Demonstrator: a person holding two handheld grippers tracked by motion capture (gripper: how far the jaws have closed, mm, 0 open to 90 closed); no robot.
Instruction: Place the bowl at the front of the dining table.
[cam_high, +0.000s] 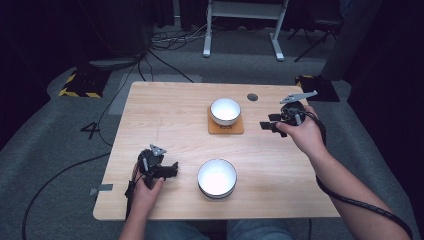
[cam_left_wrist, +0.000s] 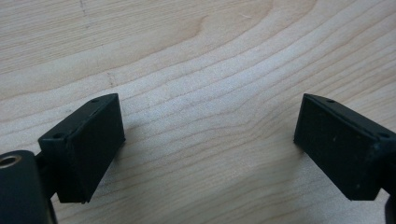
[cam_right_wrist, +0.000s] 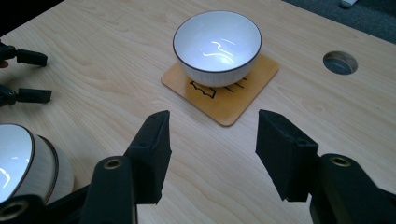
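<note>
Bowls (cam_high: 225, 110) (cam_high: 217, 178) are sitting untouched on the worktop (cam_high: 165, 125); both grippers (cam_high: 170, 170) (cam_high: 268, 125) are hovering with fingers wide, probably about to approach one.

lab or studio; dark curtains (cam_high: 380, 45); floor cables (cam_high: 170, 37); hazard-taped weights (cam_high: 80, 85); grey carpet (cam_high: 60, 130)

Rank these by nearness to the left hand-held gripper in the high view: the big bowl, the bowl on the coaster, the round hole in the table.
From the left hand-held gripper:
1. Big bowl, just beside it at the near edge.
2. Bowl on the coaster, mid-table, farther back.
3. Round hole, far side.
</note>
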